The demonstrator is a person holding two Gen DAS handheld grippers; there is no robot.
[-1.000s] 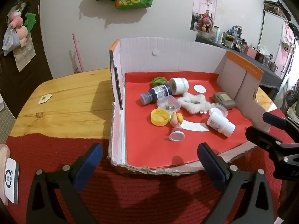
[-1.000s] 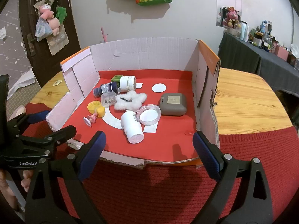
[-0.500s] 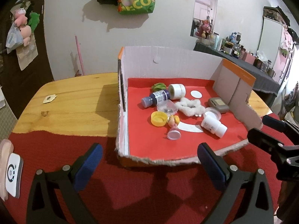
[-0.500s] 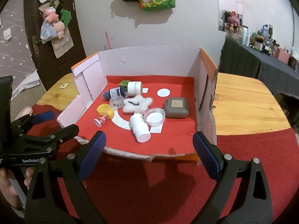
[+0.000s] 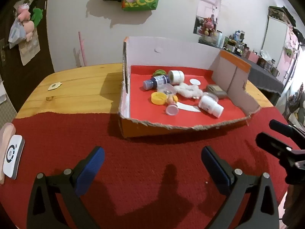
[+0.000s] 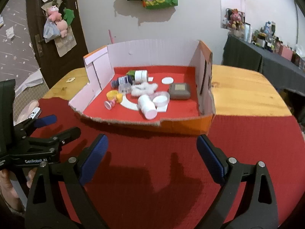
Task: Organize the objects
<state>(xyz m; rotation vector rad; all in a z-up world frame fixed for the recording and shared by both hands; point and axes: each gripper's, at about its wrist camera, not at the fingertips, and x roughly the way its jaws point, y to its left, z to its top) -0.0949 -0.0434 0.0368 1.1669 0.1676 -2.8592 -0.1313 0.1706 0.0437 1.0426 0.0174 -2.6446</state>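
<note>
An open cardboard box (image 5: 171, 128) (image 6: 183, 126) with a red floor stands on the table ahead of both grippers. In it lie a white pill bottle (image 5: 210, 106) (image 6: 146, 106), a dark blue bottle (image 5: 156, 81), a white tape roll (image 5: 176, 77), a yellow cap (image 5: 158, 98), a pink toy (image 5: 172, 109), white fluff (image 5: 187, 92), a clear round lid (image 6: 161, 98) and a grey case (image 6: 179, 91). My left gripper (image 5: 152, 159) is open and empty over the red cloth. My right gripper (image 6: 152, 146) is open and empty, also short of the box.
A red knitted cloth (image 5: 143, 162) covers the near half of the wooden table (image 5: 76, 91). A white device (image 5: 11, 159) lies at the left edge. The other gripper shows at the right of the left wrist view (image 5: 282, 143) and the left of the right wrist view (image 6: 47, 133).
Both grippers have pulled back from the box and risen; the box now looks smaller and farther. Its contents have not moved. Both grippers stay open.
</note>
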